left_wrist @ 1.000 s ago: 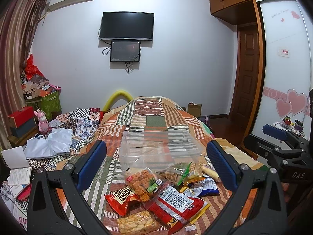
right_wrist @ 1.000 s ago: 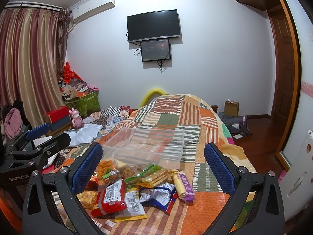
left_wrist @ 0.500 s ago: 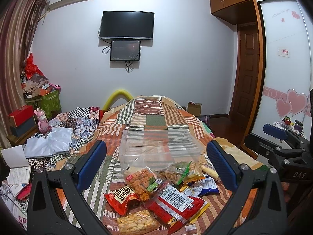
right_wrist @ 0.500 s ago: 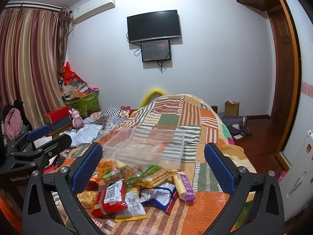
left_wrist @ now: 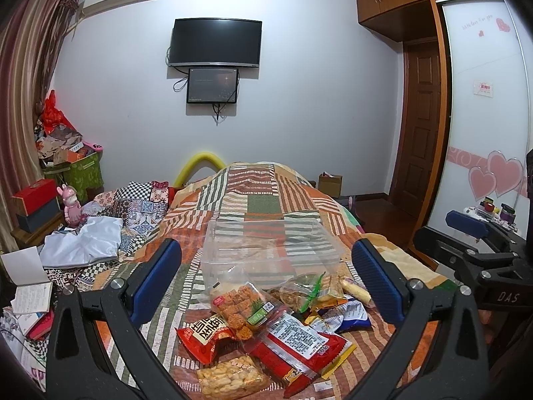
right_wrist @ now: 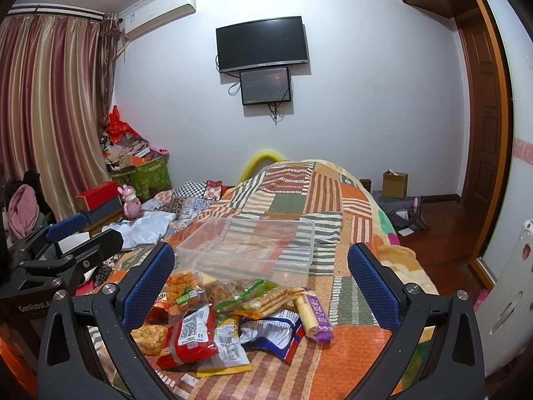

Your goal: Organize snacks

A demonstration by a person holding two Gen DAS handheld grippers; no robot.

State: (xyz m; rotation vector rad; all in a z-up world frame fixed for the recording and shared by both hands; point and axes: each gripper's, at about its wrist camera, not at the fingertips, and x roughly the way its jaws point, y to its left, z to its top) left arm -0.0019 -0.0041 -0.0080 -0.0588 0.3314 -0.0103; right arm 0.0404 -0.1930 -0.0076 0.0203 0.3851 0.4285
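Observation:
A pile of snack packets (left_wrist: 266, 320) lies on the patchwork bed, also in the right wrist view (right_wrist: 226, 316): red packets, clear bags of orange cubes, a blue-white packet, a purple-wrapped stick (right_wrist: 316, 313). A clear plastic box (left_wrist: 269, 250) stands empty just behind the pile; it also shows in the right wrist view (right_wrist: 253, 250). My left gripper (left_wrist: 266, 270) is open and empty, held above the pile. My right gripper (right_wrist: 260, 273) is open and empty, to the right of the left one. Each shows in the other's view.
The patchwork bedspread (left_wrist: 260, 200) covers the bed. White cloth (left_wrist: 83, 243), papers and boxes lie at the left. A pink toy (left_wrist: 71, 205) stands on a side table. A wardrobe (left_wrist: 483, 100) and door are at the right.

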